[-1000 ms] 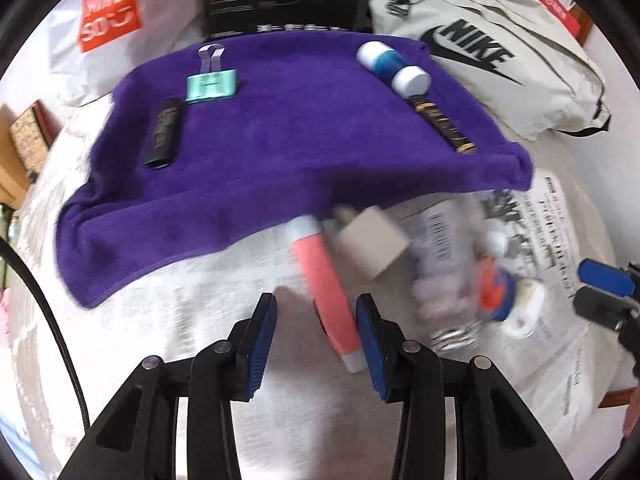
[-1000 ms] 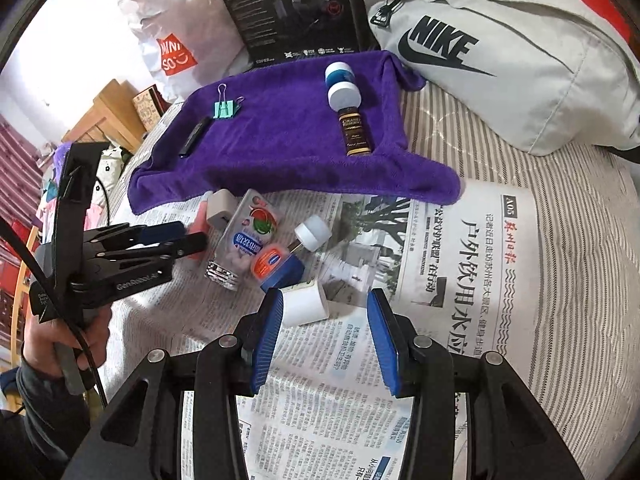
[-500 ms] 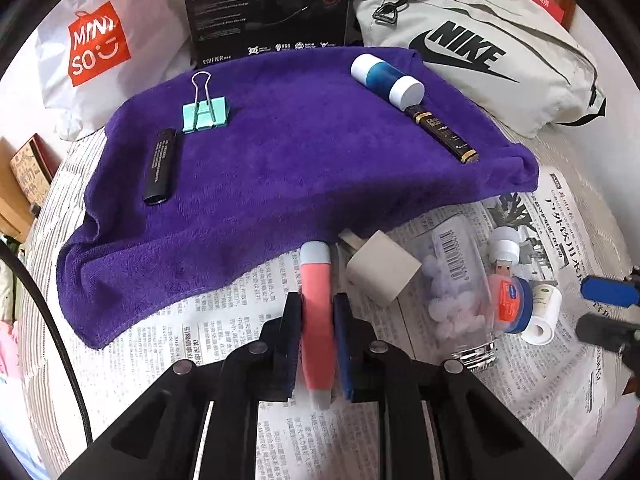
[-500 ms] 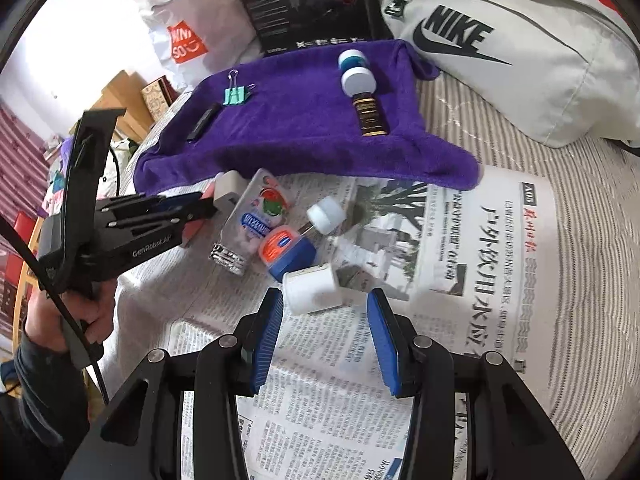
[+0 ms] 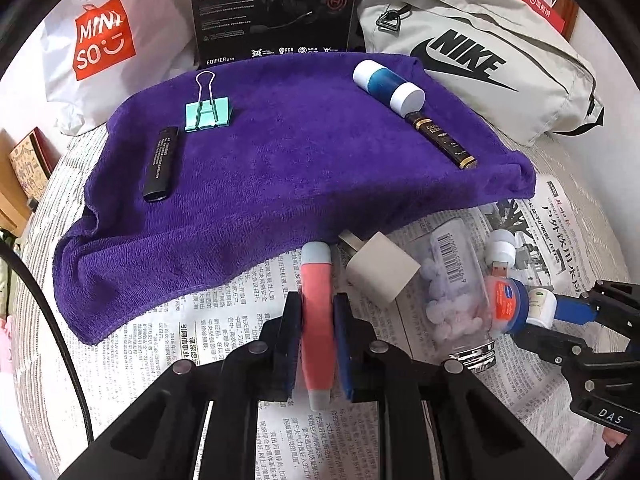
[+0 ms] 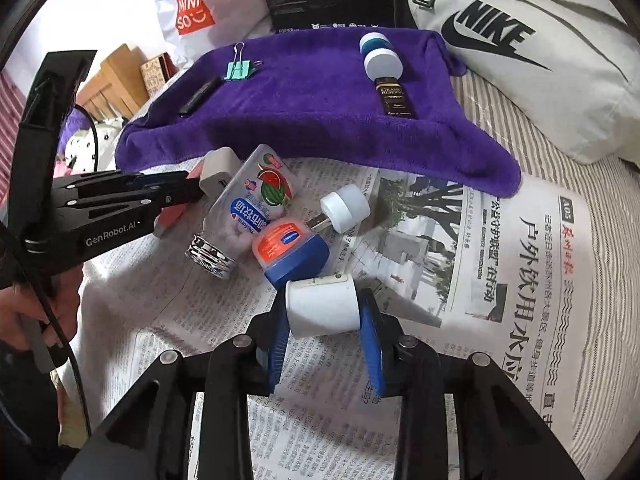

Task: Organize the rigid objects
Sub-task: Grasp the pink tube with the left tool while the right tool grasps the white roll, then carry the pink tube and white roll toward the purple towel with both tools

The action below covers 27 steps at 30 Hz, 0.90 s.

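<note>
From the left wrist view, the left hand-held gripper (image 5: 317,344) is clamped on a pink cylindrical tube with pale grey ends (image 5: 317,312), which lies on the sheet of newspaper (image 5: 168,344) just below the edge of the purple terry towel (image 5: 288,168). Just right of the tube sits a beige cube-shaped plug adapter (image 5: 382,272), then a clear plastic bottle of pale candies with a silver cap (image 5: 456,292), and a small blue jar with an orange label (image 5: 506,306) touching it. On the towel lie a black slim stick (image 5: 161,164), a mint-green binder clip (image 5: 207,110), a blue bottle with white caps (image 5: 388,86) and a dark tube with gold bands (image 5: 442,140). From the right wrist view, the right hand-held gripper (image 6: 326,332) has its blue fingers (image 6: 280,336) closed around a short white cylindrical container (image 6: 323,307), which lies on its side on the newspaper, touching the blue jar. Beyond it a white-capped USB stick (image 6: 340,208) rests beside the candy bottle. At the left edge a hand (image 6: 36,316) holds the other gripper's handle. A pale grey Nike bag (image 6: 532,52) lies on the striped bed cover (image 6: 592,280) at the right.
</note>
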### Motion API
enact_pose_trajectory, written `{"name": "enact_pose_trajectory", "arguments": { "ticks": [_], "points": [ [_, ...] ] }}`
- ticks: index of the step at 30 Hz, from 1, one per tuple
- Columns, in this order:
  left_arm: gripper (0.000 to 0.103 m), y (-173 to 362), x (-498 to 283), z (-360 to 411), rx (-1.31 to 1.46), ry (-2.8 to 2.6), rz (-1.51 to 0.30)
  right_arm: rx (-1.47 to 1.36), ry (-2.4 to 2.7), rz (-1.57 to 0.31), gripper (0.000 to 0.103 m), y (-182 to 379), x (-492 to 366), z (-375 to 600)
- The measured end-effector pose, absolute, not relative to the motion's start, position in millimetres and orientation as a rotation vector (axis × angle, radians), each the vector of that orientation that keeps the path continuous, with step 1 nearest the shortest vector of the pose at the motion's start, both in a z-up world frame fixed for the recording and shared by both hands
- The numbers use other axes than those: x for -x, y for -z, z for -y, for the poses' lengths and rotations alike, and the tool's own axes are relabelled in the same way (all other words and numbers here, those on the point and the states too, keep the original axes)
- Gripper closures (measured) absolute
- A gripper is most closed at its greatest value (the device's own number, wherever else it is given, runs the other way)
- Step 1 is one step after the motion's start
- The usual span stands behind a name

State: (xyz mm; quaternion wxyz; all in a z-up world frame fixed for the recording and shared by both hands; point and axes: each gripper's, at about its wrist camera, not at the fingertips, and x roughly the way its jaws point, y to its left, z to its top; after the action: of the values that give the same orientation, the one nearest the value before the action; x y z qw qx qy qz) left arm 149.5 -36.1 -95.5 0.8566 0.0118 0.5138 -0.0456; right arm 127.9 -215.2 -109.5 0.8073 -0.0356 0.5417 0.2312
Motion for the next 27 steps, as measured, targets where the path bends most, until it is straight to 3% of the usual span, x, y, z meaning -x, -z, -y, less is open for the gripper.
{"name": "enact_pose_trajectory", "arguments": {
  "ticks": [27],
  "points": [
    [0.087, 77.4, -124.9, 11.9, 0.083, 0.159, -1.068, 0.049, -0.419, -1.145, 0.072, 96.3, -120.5, 245.5]
  ]
}}
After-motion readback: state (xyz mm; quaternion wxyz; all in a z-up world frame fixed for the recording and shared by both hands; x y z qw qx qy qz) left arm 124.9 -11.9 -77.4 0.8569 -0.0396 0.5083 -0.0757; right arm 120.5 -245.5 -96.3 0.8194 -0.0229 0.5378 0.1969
